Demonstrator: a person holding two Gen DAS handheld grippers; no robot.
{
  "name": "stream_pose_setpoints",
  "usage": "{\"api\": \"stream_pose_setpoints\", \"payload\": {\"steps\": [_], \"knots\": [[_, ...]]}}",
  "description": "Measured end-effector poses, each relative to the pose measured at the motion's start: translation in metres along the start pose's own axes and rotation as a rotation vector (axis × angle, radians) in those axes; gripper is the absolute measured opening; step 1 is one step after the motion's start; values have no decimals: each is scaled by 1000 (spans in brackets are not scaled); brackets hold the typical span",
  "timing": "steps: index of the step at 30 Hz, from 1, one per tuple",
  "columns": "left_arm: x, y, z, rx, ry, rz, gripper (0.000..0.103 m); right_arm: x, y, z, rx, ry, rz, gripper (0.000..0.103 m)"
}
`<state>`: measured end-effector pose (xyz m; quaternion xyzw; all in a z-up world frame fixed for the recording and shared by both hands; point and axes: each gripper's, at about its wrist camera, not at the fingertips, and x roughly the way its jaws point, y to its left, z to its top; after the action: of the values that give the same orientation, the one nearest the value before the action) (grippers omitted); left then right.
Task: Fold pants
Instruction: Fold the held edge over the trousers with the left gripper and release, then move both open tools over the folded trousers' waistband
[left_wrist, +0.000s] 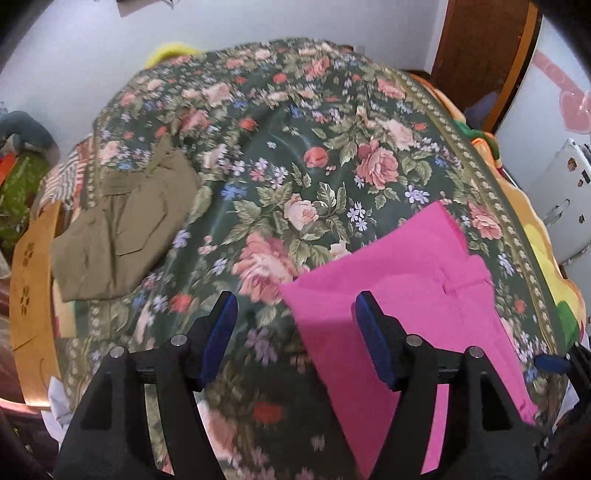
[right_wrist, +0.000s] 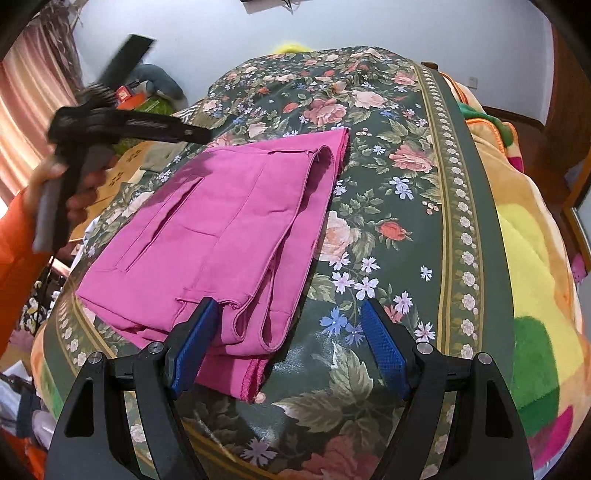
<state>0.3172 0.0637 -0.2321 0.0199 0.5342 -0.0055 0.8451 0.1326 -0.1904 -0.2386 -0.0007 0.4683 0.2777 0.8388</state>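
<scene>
Below, folded bright-pink cotton pants (right_wrist: 221, 229) lie on the floral bedspread (right_wrist: 388, 206), left of the empty, spread right claw (right_wrist: 288, 317); the left claw (left_wrist: 295, 314) is likewise spread and empty.

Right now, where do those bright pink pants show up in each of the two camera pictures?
Left wrist view: the pink pants lie lower right, running under the left gripper's right finger.
Right wrist view: the pants fill centre-left, folded, their hems by the right gripper's left finger.
Shared landmark: the floral bedspread beneath them.
</scene>
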Motion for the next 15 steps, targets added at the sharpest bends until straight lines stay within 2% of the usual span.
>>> {"api": "stream_pose_setpoints", "payload": {"steps": [4,8,9,11,15], "knots": [[23,-16,11,68,51,-2,67,2,0,1,-10,-4,-3,77],[49,-36,12,174,93,74,77,4,-1,3,-5,-6,-1,77],[56,-41,9,211,89,113,82,4,-2,4,-3,-5,-1,77],[55,-43,2,250,47,153,88,3,-2,6,2,1,-5,77],[46,-29,-8,211,39,162,88,-1,-1,9,-7,-6,-37,77]]}}
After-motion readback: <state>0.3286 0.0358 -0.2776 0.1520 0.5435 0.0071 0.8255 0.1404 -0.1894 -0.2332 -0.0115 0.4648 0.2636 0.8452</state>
